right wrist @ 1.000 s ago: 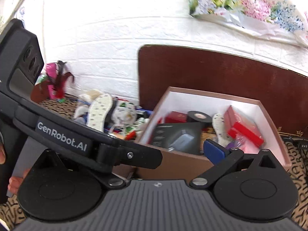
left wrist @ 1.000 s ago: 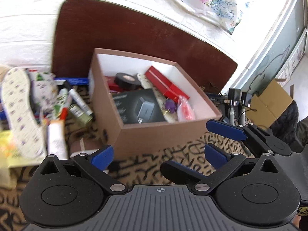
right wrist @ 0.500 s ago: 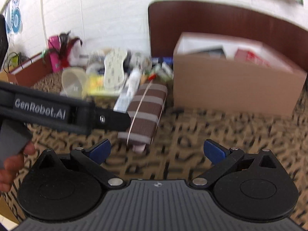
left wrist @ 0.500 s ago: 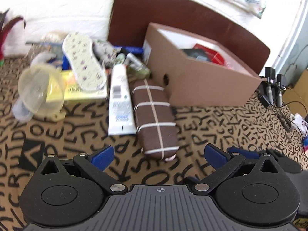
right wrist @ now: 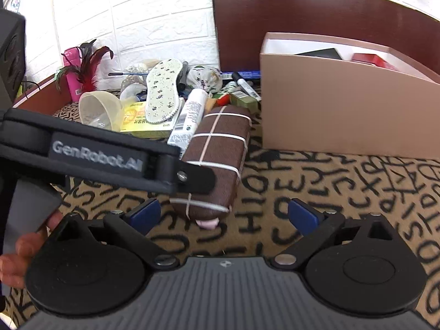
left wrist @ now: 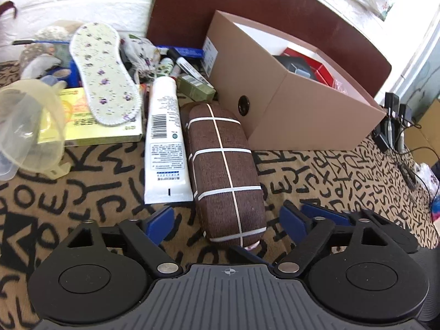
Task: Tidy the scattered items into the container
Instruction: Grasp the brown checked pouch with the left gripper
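The case (left wrist: 225, 170) is brown with a thin white grid, and the tube (left wrist: 165, 137) beside it is white with black print. The insole (left wrist: 103, 73) is cream with small purple flowers, the box (left wrist: 310, 115) tan outside and white inside, and the cloth (left wrist: 343, 176) tan with black letters.

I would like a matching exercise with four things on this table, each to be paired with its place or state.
1. brown checked case
2. white tube
3. floral insole
4. left tool

a. lies on the yellow box
b. open, empty
c. directly beside the cardboard box
d. between the yellow box and the case

Pairs: 1-c, 2-d, 3-a, 4-b
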Demonstrator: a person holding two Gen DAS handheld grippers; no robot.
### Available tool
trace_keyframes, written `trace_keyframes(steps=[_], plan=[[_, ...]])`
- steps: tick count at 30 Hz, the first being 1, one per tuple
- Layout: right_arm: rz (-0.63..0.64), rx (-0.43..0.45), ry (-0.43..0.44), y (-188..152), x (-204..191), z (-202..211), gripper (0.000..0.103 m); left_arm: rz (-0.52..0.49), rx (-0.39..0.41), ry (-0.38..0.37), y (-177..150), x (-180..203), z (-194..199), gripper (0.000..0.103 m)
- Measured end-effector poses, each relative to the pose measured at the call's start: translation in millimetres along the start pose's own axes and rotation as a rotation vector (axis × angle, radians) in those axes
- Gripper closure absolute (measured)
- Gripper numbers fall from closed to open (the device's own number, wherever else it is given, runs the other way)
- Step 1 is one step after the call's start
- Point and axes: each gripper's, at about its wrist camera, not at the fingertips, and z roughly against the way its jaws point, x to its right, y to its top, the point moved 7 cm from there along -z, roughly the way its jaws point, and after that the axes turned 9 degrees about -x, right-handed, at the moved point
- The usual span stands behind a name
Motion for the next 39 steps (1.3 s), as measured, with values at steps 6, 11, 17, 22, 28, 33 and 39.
trace_keyframes(steps=[6, 11, 17, 22, 28, 33, 39], plan=[[-0.012, -0.029, 0.035, 6, -4, -24, 0.018, 0.006, -0.055, -0.042, 11, -6, -22, 0.022], [-0.017, -0.042, 0.068, 9, -5, -33, 0.025, -0.001, -0.076, -0.077, 16, -5, -30, 0.026], [-0.046, -0.056, 0.111, 11, -5, -34, 0.032, -0.001, -0.097, -0.081, 12, -2, -28, 0.036], [-0.042, -0.077, 0.116, -4, -8, -18, 0.032, -0.009, -0.12, -0.102, -11, 8, -17, 0.036], [-0.04, -0.093, 0.148, -34, -13, 13, 0.032, -0.012, -0.138, -0.143, -53, 26, 7, 0.036], [-0.042, -0.107, 0.146, -64, -19, 45, 0.032, -0.042, -0.148, -0.174, -86, 43, 24, 0.036], [-0.05, -0.101, 0.163, -84, -23, 63, 0.03, -0.029, -0.145, -0.197, -95, 43, 30, 0.023]])
